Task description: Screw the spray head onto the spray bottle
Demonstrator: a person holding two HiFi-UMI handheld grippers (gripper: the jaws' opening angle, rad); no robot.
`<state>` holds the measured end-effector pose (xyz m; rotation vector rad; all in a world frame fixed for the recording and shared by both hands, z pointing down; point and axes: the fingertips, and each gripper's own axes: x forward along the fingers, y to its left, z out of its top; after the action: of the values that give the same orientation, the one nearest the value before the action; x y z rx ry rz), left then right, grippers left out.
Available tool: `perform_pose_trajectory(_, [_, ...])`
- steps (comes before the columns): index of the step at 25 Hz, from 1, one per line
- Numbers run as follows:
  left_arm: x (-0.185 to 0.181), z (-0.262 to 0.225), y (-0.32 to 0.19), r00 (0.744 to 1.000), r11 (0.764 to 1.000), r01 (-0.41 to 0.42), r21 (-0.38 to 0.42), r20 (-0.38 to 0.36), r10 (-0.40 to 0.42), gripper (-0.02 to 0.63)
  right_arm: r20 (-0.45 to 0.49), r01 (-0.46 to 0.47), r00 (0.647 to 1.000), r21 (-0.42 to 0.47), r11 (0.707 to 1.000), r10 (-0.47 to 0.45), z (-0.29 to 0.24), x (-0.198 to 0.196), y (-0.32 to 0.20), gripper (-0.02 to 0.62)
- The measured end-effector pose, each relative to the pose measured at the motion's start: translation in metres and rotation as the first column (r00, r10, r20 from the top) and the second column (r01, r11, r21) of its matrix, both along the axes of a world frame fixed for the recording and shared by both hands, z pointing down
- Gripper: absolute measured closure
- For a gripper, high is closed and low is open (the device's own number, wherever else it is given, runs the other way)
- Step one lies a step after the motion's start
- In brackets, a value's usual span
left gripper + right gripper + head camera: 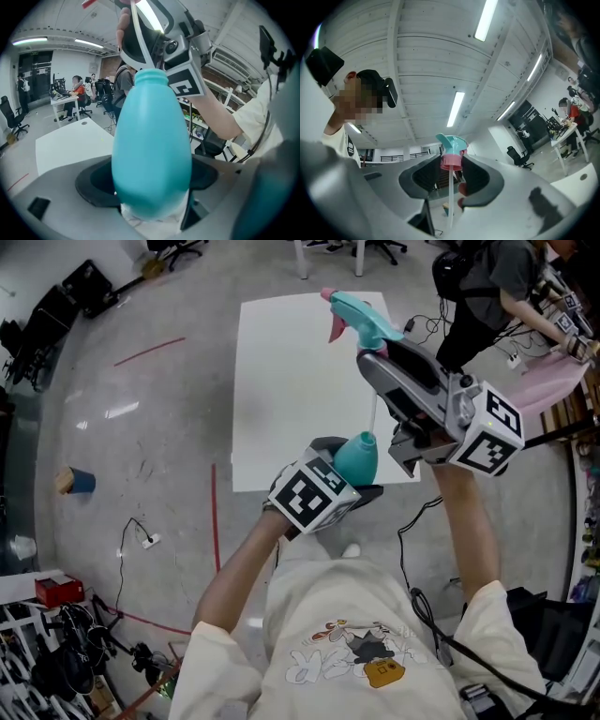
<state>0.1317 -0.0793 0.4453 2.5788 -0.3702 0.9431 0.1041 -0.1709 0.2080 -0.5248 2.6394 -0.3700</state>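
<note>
Jaws of the left gripper (150,183) are clamped on the lower body of the spray bottle (152,140), one dark rubbery pad against each flank. The bottle is smooth teal plastic, egg-shaped, narrowing to a short open neck that points away from the jaws.

Jaws of the right gripper (451,176) are clamped on the spray head (452,149), with the pink collar seated between the pads. A teal nozzle shroud projects beyond the jaw tips. A thin, pale dip tube (449,197) runs from the collar back between the jaws.

Left gripper view only: the right gripper sits above the bottle neck, and the tube slants down to the bottle mouth. Whether the tube tip has entered the mouth cannot be told.

Head view only: both grippers are raised in front of the person, over the near edge of a flat white table (281,381). The head is well apart from the neck, linked to it only by the tube. A pink trigger hangs beneath the nozzle. Each gripper carries a white cube with black square markers.
</note>
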Motion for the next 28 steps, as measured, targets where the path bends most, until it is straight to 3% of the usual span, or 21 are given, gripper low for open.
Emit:
perform_pose_trajectory(15, [-0.001,-0.069,-0.033,0.987,0.998,-0.048,-0.046,-0.156,0.04,0.192,-0.006,0.153,0.988,0.015,0.988,-0.153,0.016,-0.009,0.007,0.449])
perform_pose_trajectory(28, [0.019,-0.117,-0.001,0.969,0.988,-0.156,0.021,-0.19,0.157,0.192,0.005,0.306,0.951,0.106,0.946,-0.309,-0.002,0.008,0.053,0.449])
